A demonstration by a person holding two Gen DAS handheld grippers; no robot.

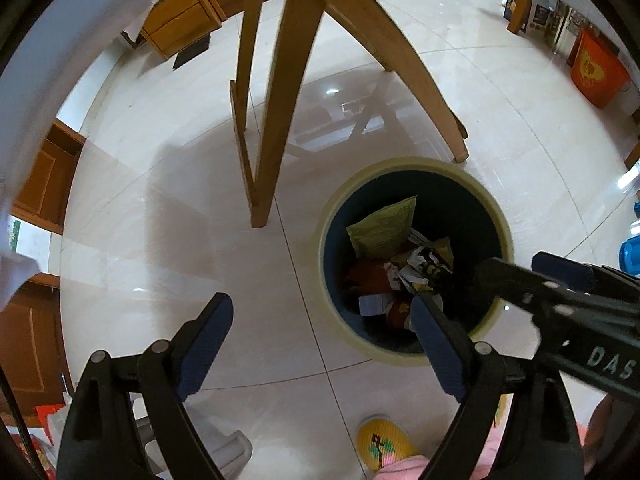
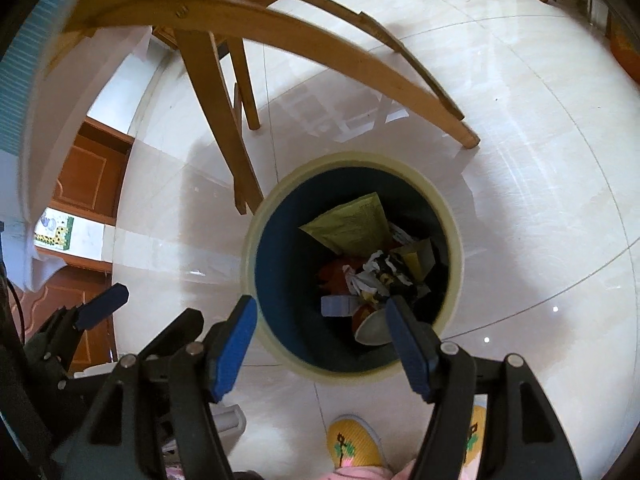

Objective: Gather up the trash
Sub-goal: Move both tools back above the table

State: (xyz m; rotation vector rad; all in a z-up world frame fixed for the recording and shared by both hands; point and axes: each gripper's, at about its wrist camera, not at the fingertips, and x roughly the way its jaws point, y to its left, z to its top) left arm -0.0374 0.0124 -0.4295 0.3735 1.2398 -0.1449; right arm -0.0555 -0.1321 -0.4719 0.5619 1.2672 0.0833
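Both grippers (image 1: 322, 320) (image 2: 320, 320) empty, wide apart over bin (image 2: 450, 216) w/ trash, tile floor (image 2: 520, 140).

Glossy cream tiled floor (image 2: 520, 160), thin grout lines. Round trash bin (image 2: 450, 208) with pale rim stands on it, just beside wooden chair legs (image 2: 224, 128). Yellow knitted slippers (image 2: 354, 446) on floor near bin. Orange bag (image 1: 596, 76) far off.

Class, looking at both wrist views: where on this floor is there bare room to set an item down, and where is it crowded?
Bare tile lies left of the cream-rimmed round bin, between it and the wooden table legs, and on the glossy tiled floor to its right. Crowded: inside the bin, and beside the yellow knitted slippers.
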